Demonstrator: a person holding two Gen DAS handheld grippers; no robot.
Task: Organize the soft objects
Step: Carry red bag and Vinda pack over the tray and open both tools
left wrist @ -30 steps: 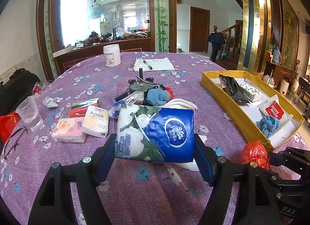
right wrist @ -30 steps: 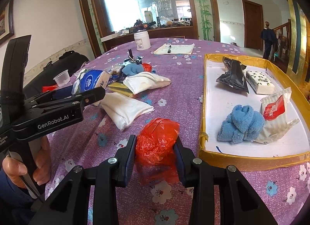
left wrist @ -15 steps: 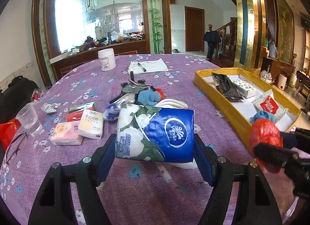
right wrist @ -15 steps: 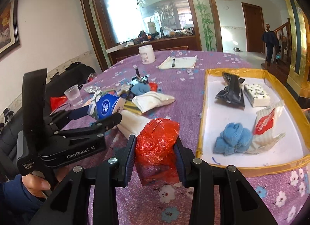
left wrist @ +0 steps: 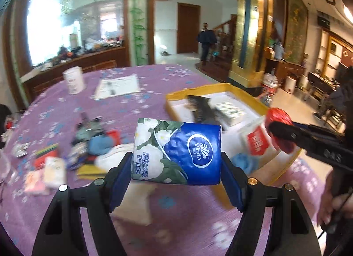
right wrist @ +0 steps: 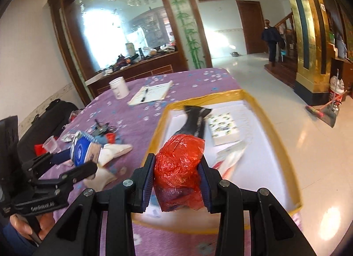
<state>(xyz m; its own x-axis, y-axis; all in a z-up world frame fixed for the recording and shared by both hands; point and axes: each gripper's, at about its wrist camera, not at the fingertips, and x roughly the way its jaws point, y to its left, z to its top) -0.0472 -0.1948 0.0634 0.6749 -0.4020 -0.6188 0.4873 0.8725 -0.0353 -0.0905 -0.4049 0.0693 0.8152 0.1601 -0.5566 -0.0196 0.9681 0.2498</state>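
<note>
Holding up a soft, light tissue pack (left wrist: 176,152) by its two ends in the left gripper (left wrist: 176,165) and a squishy, crinkly red bag (right wrist: 178,163) squeezed round its middle in the right gripper (right wrist: 176,174), just over the yellow tray (right wrist: 273,128).

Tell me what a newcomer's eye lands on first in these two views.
First, the blue flowered tissue pack clamped in the left gripper, raised above the purple tablecloth. Next, the crumpled red plastic bag squeezed in the right gripper, at the near end of the yellow-rimmed tray. A black pouch and a white patterned pack lie in that tray.
</note>
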